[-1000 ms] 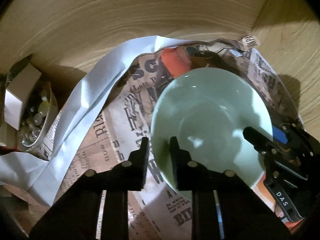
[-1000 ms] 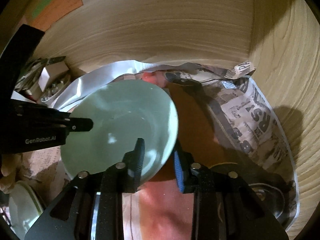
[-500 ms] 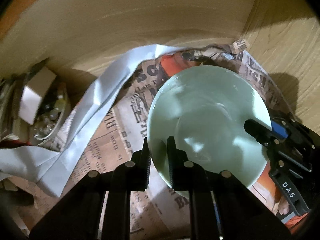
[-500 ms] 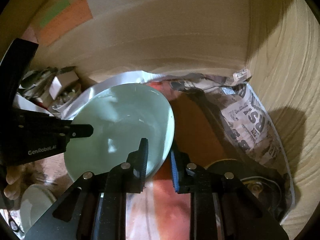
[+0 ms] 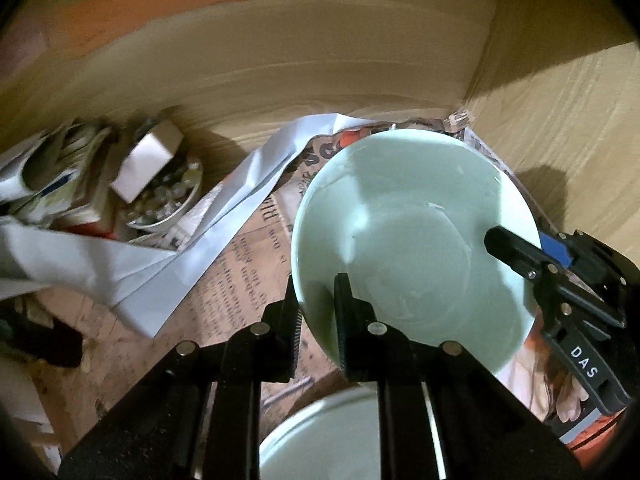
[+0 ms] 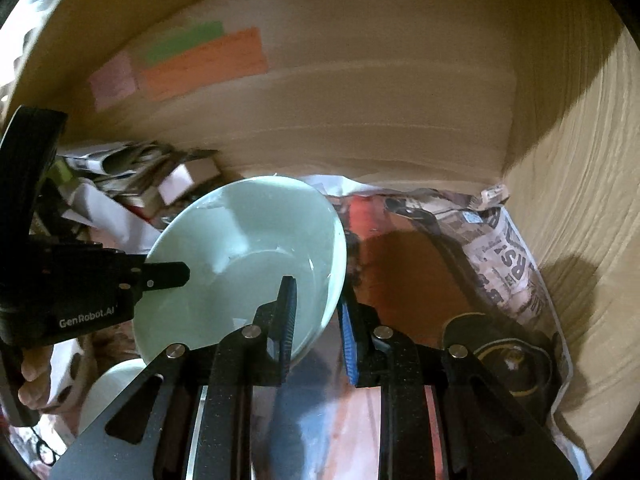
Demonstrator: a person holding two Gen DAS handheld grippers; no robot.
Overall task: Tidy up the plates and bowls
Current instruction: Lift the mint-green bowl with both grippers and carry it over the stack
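Pale green bowl (image 5: 412, 236) held inside cardboard box (image 5: 320, 60), above the newspaper (image 5: 240, 280) lining. Left gripper (image 5: 316, 320) clamped on its near rim, right gripper (image 6: 316, 320) clamped on the opposite rim. Second pale dish (image 5: 320, 440) below.

- A second pale dish (image 5: 320, 436) below the left gripper (image 5: 316, 312) is cut off by the frame's edge.
- Clutter (image 5: 160, 184) far left is blurred, perhaps a bowl of beads.
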